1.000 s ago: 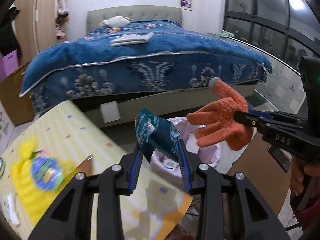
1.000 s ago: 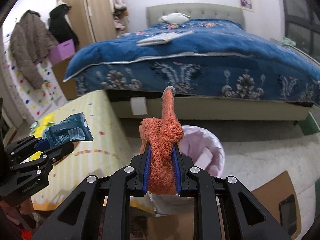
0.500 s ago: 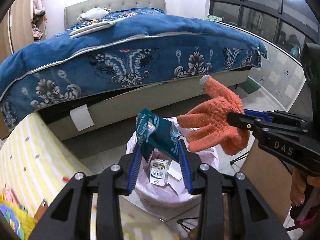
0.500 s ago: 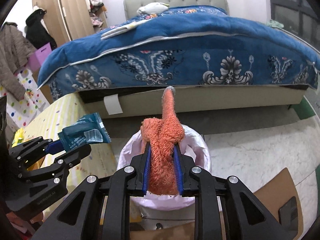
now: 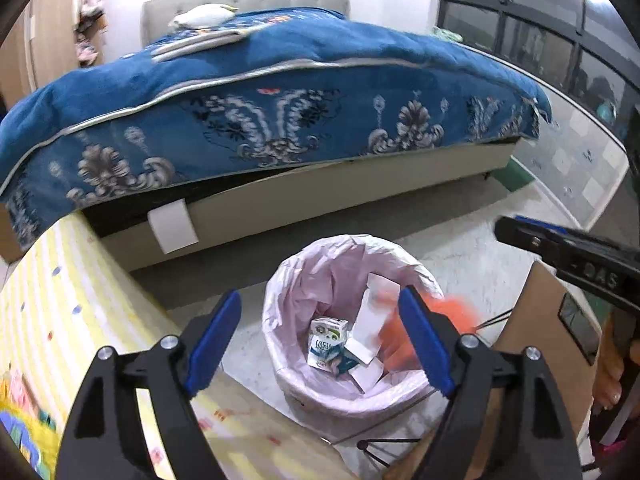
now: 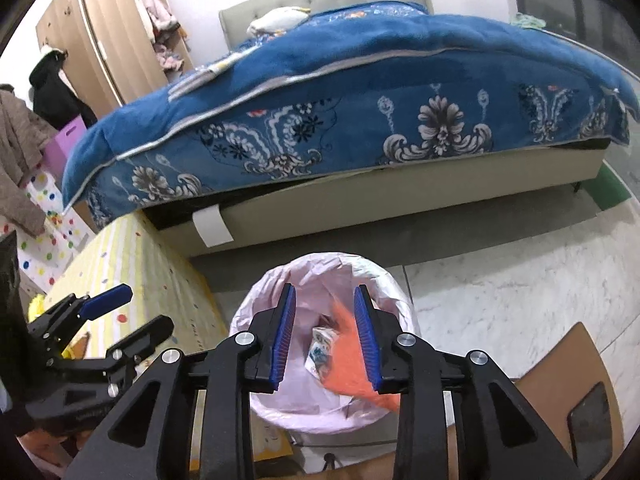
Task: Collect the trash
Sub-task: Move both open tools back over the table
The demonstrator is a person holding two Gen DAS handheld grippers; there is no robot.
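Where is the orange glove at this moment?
The orange glove shows blurred in the right wrist view, between the open right tongs, inside the pink-lined bin.

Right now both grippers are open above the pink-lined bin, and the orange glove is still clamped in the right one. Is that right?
Not quite. The right gripper is open like the left gripper, and the orange glove is loose, a blurred shape dropping into the pink-lined bin. The right wrist view shows it free of the gripper's pads.

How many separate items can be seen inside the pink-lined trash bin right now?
3 at least: a small white milk carton at bottom left, white paper leaning beside it, and a blurred orange fuzzy glove dropping in at right. More may be hidden underneath.
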